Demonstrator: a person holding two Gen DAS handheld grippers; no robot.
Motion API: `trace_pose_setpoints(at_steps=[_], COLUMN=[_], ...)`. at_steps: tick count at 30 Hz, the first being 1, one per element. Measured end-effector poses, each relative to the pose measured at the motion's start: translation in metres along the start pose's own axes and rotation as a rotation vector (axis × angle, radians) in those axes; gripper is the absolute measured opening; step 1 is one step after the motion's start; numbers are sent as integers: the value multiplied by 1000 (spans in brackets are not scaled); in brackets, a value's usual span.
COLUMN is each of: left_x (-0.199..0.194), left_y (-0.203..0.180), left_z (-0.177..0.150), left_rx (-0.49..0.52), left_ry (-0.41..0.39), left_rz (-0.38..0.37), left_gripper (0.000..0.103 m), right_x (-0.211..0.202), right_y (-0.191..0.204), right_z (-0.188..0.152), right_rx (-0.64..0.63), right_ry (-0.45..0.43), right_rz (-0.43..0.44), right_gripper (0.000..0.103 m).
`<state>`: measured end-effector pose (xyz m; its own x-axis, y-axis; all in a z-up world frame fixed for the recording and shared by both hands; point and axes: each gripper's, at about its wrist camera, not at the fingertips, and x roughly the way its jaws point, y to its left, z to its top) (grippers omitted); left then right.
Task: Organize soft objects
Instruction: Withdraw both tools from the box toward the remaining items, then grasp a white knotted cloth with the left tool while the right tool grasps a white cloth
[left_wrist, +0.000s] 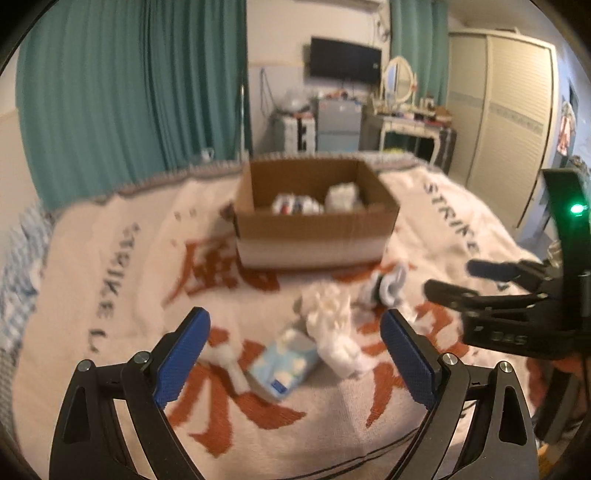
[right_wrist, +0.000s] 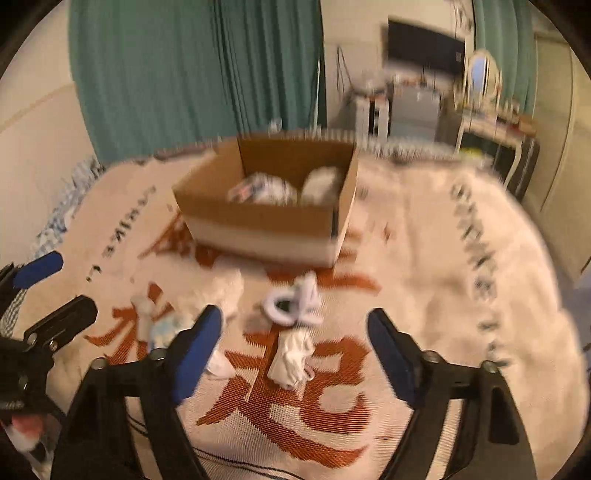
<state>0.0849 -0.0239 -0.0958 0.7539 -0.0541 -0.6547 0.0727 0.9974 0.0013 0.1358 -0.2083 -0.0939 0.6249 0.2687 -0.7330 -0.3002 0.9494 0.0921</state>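
Left gripper (left_wrist: 295, 354) spread wide, empty, over blue-and-white sock (left_wrist: 284, 365) and white cloth (left_wrist: 334, 328) near blanket's (left_wrist: 110, 295) front edge. Right gripper (right_wrist: 295, 347) likewise spread, holding nothing, above white sock (right_wrist: 293, 356); lilac item (right_wrist: 293, 299) beyond. Cardboard box (left_wrist: 314, 236) toward far edge, soft bundles inside.

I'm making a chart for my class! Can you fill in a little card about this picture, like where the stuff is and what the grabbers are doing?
Place: bed with a white blanket with red characters
Box: open cardboard box on the blanket, some soft items already inside
Loose items: white sock, blue cloud-print pack, grey-and-white sock, small white bundle
Left gripper: open, empty, above the pack
Right gripper: open, empty, above the bundle
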Motion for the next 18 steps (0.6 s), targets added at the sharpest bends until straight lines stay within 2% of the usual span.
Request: trace_pose_setpoints(at_steps=[2,4,6,7,8,9,11,13,16,17,18], left_x=[16,30,42,47,49,51,57,63,69,72,74], left_y=[-4,-8,-16,-21,-23,-25,-29,-34,-40,-41,-42], left_z=[-9,-18,-26,-30,-33,-34,-36,-39,-42,-43,-43], left_rx=[-8,-18,-8,1,2,-4,-4,-1,12,19,22], left_ry=[35,70,102,115,116,119,140,153,173,171,176], left_rz=[-6,-24,-39,-43,-51,-66,-81,-96,-112,-111,-109], left_gripper=[94,93,93,93,88,78,74,62,52,46,34], right_x=[30,52,74,81,84,84,78,72,62,60,59], right_y=[0,4,7,6,5,3,-2,-8,-18,-18,-19], right_z=[-11,-20,-30,-34,-37,-39,-38,-36,-32,-30,-30], right_rx=[6,1,6,10,15,23,33,37,67,72,74], right_ry=[63,114,181,196,200,191,170,154,135,133,130], right_rz=[4,-1,-6,-12,-22,-28,-48,-74,-75,-73,-73], right_gripper=[65,60,44,30,30,30,29,29,29,29,29])
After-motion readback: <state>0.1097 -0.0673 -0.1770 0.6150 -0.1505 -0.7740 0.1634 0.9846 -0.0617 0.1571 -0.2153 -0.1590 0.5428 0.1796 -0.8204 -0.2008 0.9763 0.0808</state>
